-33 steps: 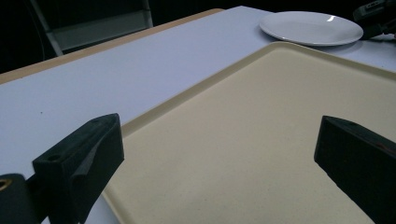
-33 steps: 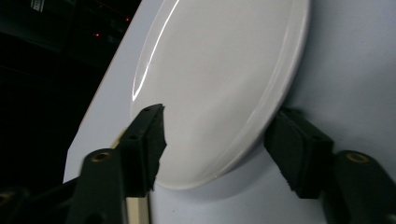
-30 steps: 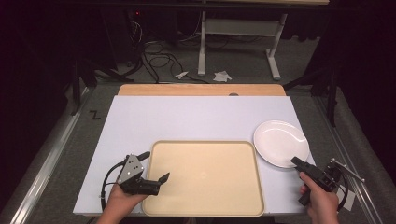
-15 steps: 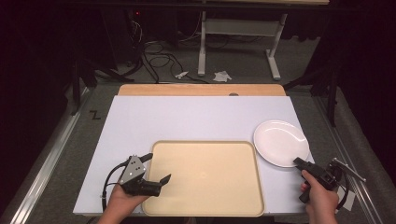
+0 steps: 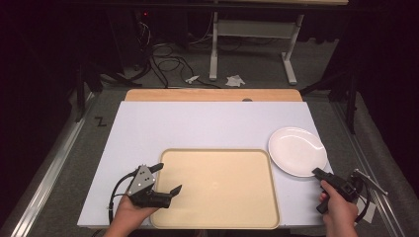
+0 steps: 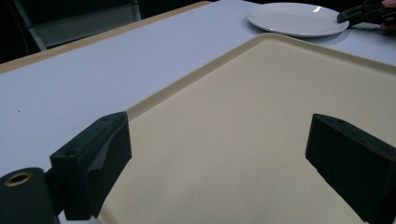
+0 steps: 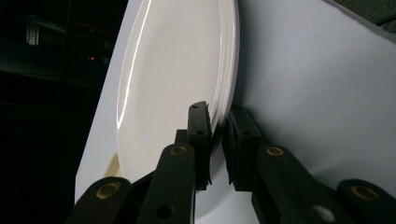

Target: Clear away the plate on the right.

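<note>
Your right gripper (image 7: 217,140) has just been closing and now pinches the white plate (image 5: 296,149) by its 5 o'clock rim, looks like contact. Left gripper (image 5: 165,180) gapes wide over the tray (image 5: 217,217). Plate's ready to lift.

Even overhead light falls on the table (image 5: 207,123), leaving its white top bright while the floor and room behind sink into near black. The white plate (image 7: 173,84) carries a thin streak of glare along its rim, and shadows stay soft and short. The fingers (image 6: 93,163) close to the lens look slightly soft.
</note>
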A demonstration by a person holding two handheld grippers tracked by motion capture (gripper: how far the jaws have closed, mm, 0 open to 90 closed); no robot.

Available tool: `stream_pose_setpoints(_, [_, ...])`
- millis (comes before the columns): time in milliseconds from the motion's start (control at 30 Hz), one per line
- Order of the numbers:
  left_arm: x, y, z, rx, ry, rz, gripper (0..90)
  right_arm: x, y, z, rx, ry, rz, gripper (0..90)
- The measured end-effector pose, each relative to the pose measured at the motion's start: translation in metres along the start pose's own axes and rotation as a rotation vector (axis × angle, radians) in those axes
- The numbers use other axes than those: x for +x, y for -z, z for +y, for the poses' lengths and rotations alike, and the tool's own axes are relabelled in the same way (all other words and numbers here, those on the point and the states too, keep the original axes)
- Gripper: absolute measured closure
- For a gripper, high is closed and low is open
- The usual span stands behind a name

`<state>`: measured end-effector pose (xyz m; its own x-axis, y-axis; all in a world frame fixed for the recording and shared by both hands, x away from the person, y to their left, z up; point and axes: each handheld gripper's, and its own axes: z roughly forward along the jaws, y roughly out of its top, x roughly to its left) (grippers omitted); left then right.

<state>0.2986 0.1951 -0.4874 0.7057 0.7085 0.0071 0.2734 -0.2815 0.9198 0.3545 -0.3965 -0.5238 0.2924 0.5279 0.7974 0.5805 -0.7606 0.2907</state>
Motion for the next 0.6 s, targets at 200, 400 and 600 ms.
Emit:
stream_pose_setpoints(200, [-0.001, -0.001, 0.0, 0.003, -0.005, -0.003, 7.9, 0.002, 0.005, 0.005, -0.016, 0.01, 0.029, 87.0])
stream_pose_setpoints(400, [-0.001, -0.001, 0.0, 0.0, -0.009, -0.001, 8.8, 0.003, 0.01, 0.009, -0.013, 0.027, 0.073, 89.1])
stream_pose_setpoints(600, [-0.001, 0.0, 0.0, -0.002, -0.009, 0.002, 8.7, 0.001, 0.015, 0.014, -0.013, 0.038, 0.074, 89.1])
